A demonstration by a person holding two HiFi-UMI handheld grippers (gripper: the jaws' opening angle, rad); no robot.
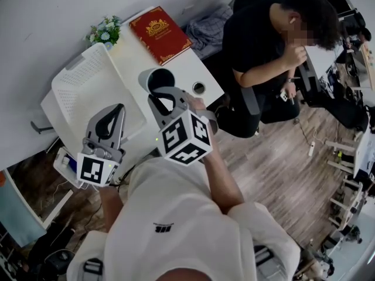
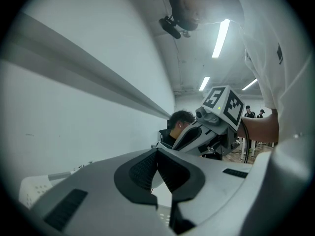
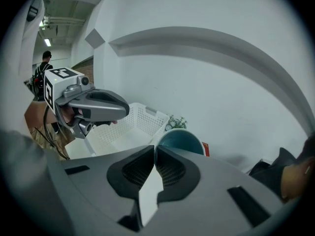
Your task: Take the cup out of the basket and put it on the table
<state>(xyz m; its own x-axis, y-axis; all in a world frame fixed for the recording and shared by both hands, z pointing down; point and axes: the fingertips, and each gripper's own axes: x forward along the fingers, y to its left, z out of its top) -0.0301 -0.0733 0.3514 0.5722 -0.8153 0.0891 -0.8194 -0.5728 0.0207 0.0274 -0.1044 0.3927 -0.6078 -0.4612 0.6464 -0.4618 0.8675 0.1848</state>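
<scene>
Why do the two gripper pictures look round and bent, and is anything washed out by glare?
Right gripper view: a wide lens gives black corners, and the wall ledge bows into an arc. Left gripper view: same round frame, and the ceiling lamp blows out white. Head view: even light, no glare.

One cup [image 1: 159,79]: white outside, teal inside, mouth up. It is out of the basket, just right of it, over the table, with its rim wall pinched in the right tongs [image 3: 154,150].
One basket [image 1: 88,92]: white perforated plastic, rectangular, upright on the table's left part.
One table [image 1: 196,69]: white, beside the wall.
</scene>
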